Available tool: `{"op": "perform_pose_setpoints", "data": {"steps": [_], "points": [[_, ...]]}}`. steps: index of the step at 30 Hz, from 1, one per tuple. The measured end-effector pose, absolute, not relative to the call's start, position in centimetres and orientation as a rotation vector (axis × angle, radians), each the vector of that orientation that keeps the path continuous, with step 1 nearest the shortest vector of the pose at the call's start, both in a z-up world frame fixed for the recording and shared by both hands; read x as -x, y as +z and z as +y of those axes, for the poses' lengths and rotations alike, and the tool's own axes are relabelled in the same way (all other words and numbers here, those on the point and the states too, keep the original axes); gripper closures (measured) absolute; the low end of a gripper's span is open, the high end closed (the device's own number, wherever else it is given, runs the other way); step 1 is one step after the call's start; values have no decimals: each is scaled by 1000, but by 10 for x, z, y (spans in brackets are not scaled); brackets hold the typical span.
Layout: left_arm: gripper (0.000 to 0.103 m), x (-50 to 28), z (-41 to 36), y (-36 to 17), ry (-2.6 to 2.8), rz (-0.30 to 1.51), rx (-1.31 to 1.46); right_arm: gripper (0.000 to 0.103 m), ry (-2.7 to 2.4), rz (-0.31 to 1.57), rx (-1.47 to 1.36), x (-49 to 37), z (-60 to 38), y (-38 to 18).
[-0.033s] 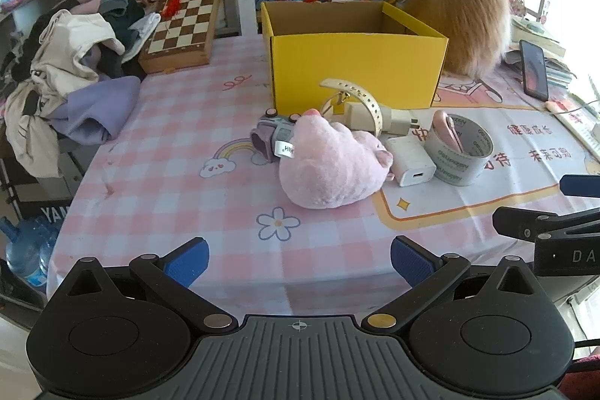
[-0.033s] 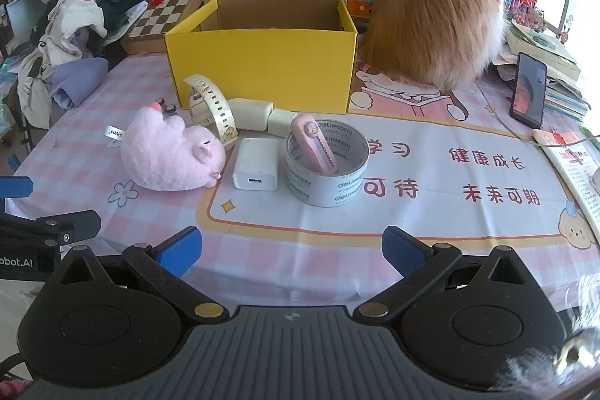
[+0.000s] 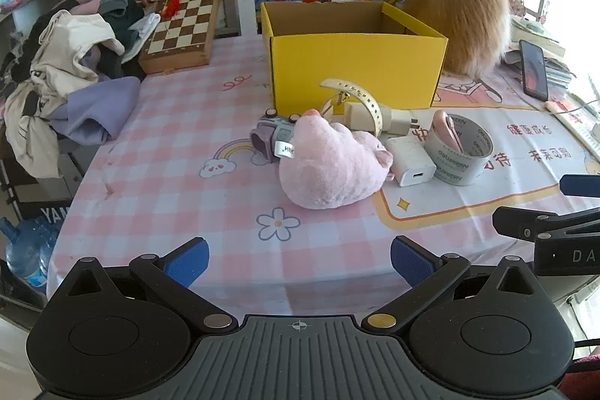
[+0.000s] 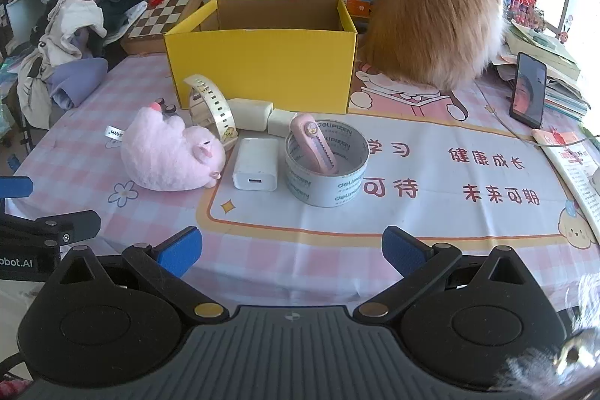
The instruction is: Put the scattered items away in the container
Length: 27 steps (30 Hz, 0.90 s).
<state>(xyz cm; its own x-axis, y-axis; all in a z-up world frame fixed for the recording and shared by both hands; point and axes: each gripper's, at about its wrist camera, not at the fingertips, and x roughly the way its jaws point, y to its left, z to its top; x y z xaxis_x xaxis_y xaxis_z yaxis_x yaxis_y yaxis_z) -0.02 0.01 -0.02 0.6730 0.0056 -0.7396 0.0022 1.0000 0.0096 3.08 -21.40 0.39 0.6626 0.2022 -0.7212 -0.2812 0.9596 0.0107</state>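
Pink plush toy [image 3: 332, 167] lying ahead of left tongs [image 3: 299, 256]; right tongs [image 4: 290, 252] facing tape roll [image 4: 326, 171]; both released, holding nothing.

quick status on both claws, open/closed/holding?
Left claw: open, holding nothing, short of the pink plush.
Right claw: open, holding nothing, short of the tape roll.

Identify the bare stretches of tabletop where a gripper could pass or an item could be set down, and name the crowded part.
Free: the checked cloth between the open left gripper, the clothes pile and the plush pig; also the printed mat between the tape roll and the phone. Crowded: directly before the yellow box.
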Motion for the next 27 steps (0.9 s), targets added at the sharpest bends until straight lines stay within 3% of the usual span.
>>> {"op": "perform_pose_setpoints", "data": {"steps": [27], "points": [[0,11,-5,11,8,846,-39,0,295,792,114,-26,-217,8]]}}
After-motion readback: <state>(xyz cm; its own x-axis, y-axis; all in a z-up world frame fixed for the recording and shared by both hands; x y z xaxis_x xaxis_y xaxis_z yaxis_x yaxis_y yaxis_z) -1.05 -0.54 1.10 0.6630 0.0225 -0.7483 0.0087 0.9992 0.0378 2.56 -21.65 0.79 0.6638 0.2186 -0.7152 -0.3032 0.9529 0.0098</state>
